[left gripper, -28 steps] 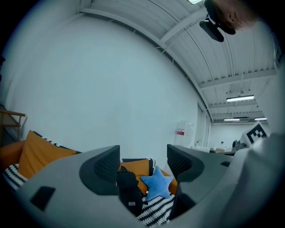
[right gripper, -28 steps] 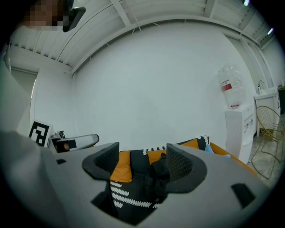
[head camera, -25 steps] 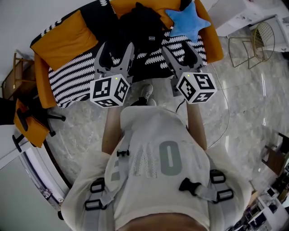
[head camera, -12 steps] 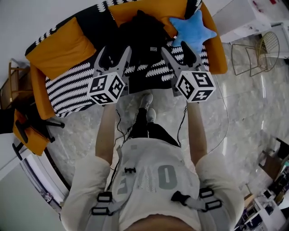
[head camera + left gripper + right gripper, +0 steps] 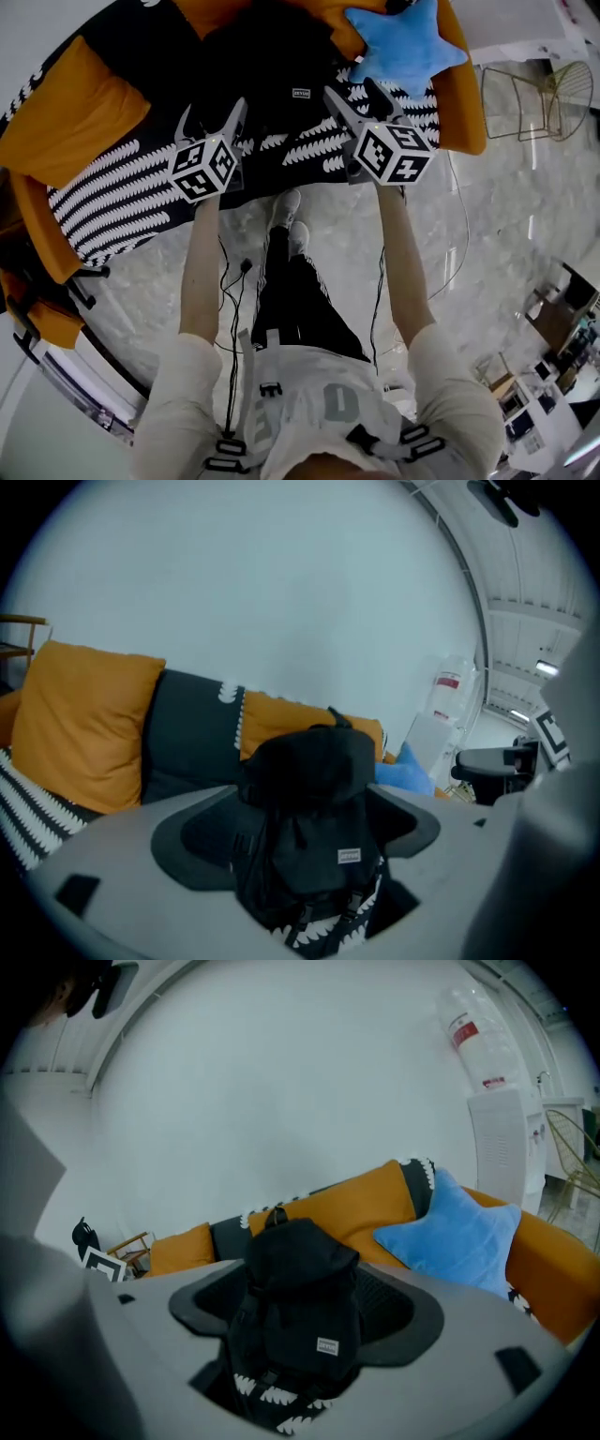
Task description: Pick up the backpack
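Observation:
A black backpack (image 5: 272, 70) stands upright on the sofa seat against the backrest, with a small label on its front. In the left gripper view the backpack (image 5: 314, 836) shows through the gap between the jaws, further ahead; the right gripper view frames the backpack (image 5: 298, 1312) the same way. My left gripper (image 5: 212, 114) hovers just short of its left side and my right gripper (image 5: 351, 92) just short of its right side. Both sets of jaws are opening wide, with nothing between the pads.
The orange sofa (image 5: 84, 122) carries a black-and-white patterned throw (image 5: 122, 187). A blue star cushion (image 5: 405, 47) lies right of the backpack. The person's shoes (image 5: 289, 220) stand at the sofa's front edge. A wire chair (image 5: 539, 89) stands far right on the marble floor.
Both grippers have gone forward and down towards the sofa and now flank the backpack. The person has leaned forward. Both pairs of jaws stand wider.

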Available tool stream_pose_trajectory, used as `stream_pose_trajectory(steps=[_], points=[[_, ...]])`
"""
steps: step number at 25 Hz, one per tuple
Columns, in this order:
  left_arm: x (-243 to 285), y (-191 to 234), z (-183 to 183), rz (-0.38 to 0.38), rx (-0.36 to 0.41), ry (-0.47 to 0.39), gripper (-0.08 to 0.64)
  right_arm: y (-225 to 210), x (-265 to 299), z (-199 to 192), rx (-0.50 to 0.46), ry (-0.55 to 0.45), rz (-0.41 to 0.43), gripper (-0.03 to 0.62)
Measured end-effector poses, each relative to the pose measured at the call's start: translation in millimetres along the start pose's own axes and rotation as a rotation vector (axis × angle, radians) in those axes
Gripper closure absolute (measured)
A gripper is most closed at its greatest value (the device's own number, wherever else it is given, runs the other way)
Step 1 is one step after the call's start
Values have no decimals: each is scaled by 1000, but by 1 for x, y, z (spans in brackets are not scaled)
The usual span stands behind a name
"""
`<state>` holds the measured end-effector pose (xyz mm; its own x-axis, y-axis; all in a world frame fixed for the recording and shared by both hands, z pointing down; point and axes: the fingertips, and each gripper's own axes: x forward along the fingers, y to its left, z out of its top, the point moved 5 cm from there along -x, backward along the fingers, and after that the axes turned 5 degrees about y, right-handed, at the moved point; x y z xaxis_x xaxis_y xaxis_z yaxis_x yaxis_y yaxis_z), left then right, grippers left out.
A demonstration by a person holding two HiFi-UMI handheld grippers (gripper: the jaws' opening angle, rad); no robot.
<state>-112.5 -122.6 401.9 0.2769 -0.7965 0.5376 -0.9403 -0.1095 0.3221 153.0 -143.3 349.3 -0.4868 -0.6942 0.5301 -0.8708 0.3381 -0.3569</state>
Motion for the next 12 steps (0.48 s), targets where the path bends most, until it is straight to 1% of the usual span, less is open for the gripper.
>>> stream_pose_trajectory(steps=[5,7,10,12], points=[[67,44,-59,58,-24,107,155,-45,74,-55,19,113,-22,227],[90,56,-78,80,-50,139,155,-59,98,-76,18,153,-29,227],[106,71,-103,114,-99,182,155,-72,120,-110,27,218,-56,227],[112,77,-112,115,-94,195,155,-77,132,-129,35,260,-67,227]])
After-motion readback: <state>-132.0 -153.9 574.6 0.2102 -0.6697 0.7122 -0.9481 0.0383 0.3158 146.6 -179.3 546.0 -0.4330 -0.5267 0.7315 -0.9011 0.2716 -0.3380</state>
